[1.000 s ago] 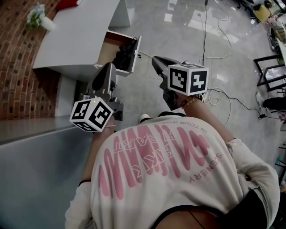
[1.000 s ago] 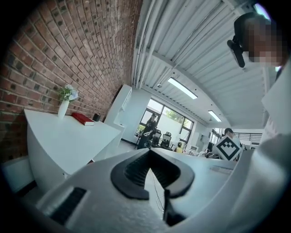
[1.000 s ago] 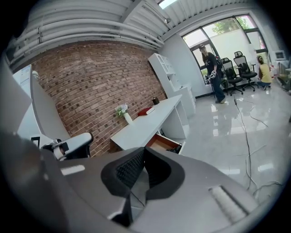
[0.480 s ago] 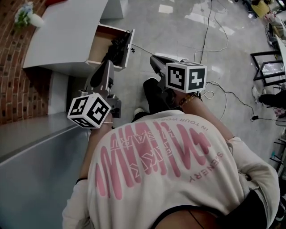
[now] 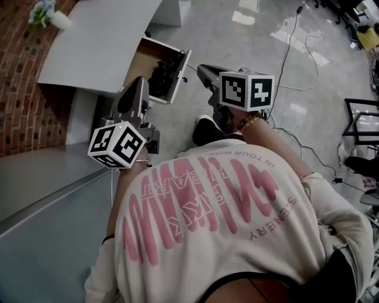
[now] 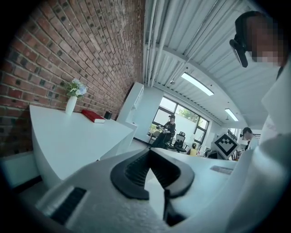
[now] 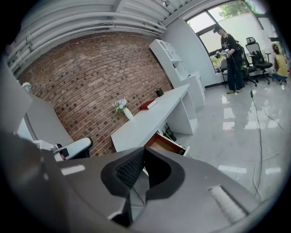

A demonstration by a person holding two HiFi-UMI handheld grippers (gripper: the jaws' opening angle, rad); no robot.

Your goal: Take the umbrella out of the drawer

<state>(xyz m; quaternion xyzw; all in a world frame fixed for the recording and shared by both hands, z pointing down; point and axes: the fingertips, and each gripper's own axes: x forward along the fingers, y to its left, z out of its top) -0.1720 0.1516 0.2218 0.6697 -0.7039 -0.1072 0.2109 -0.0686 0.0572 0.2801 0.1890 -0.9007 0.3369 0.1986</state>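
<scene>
Grey polished floor (image 5: 254, 47) fills most of the head view, with a brick wall (image 5: 23, 100) along its left side. By that wall stands a white desk (image 5: 100, 41), and its wood-lined drawer (image 5: 140, 59) is pulled open toward the floor. The dark umbrella (image 5: 164, 72) lies inside the drawer, against the front panel. The left gripper (image 5: 140, 83) hovers near the drawer's near corner, and the right gripper (image 5: 202, 71) is out beside the drawer's front. Each has its jaws closed together with nothing between them. A small vase of flowers (image 5: 52, 18) stands at the desk's far end.
</scene>
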